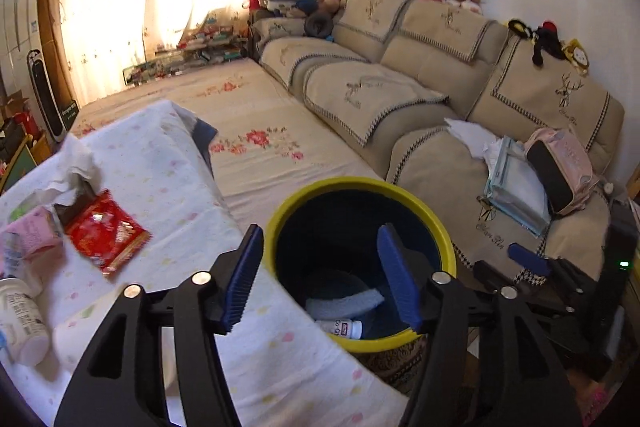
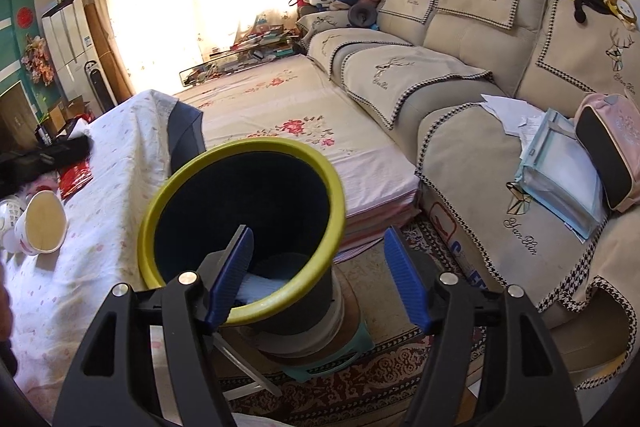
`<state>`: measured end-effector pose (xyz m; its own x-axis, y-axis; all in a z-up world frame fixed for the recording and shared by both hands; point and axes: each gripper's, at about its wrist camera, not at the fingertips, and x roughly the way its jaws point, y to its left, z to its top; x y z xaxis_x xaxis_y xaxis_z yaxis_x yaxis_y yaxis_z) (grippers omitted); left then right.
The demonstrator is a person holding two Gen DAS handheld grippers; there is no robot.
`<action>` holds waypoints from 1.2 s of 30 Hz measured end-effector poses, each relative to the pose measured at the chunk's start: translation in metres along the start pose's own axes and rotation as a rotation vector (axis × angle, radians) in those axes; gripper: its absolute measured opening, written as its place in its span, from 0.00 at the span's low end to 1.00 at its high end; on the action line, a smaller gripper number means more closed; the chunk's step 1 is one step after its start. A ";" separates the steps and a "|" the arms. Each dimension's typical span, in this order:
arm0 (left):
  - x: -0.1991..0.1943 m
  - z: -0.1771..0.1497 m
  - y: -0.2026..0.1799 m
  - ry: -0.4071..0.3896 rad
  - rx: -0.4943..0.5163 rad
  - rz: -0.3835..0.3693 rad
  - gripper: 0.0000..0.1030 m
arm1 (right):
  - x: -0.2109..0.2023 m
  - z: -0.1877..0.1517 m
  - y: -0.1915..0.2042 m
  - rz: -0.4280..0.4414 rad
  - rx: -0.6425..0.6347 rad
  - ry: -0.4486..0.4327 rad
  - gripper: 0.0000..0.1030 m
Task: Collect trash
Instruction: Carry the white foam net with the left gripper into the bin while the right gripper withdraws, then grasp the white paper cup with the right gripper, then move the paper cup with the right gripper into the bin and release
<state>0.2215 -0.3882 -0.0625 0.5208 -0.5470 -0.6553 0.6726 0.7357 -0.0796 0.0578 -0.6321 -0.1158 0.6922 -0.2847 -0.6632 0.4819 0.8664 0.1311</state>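
Observation:
A dark bin with a yellow rim (image 1: 360, 187) stands beside the cloth-covered table (image 1: 248, 347). Inside it lie a pale blue sponge-like piece (image 1: 344, 301) and a small white bottle (image 1: 340, 327). My left gripper (image 1: 320, 279) is open and empty over the bin's mouth. The right gripper (image 1: 528, 259) shows at the right of the left wrist view. In the right wrist view my right gripper (image 2: 320, 279) is open and empty just right of the bin (image 2: 240, 151). On the table lie a red wrapper (image 1: 106, 233), crumpled tissue (image 1: 76, 163), a pink roll (image 1: 34, 235), a white bottle (image 1: 22, 319) and a paper cup (image 2: 42, 223).
A beige sofa (image 1: 420, 67) runs along the right with papers and a pink bag (image 1: 560, 171) on it. A floral mattress (image 1: 256, 115) lies in front of it. The bin stands on a small green stool (image 2: 320, 363) over a patterned rug (image 2: 380, 379).

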 end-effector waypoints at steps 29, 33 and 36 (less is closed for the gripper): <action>-0.199 -0.159 0.359 -0.275 -0.522 0.598 0.77 | -0.005 -0.009 0.266 0.424 -0.362 0.103 0.63; -0.198 -0.161 0.349 -0.290 -0.484 0.665 0.80 | 0.011 -0.011 0.275 0.436 -0.357 0.140 0.62; -0.196 -0.163 0.348 -0.292 -0.478 0.660 0.80 | 0.016 -0.012 0.278 0.448 -0.367 0.157 0.53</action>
<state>0.2684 0.0401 -0.0843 0.8849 0.0186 -0.4653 -0.0741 0.9921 -0.1012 0.1962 -0.3907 -0.0991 0.6840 0.1810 -0.7066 -0.0751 0.9811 0.1786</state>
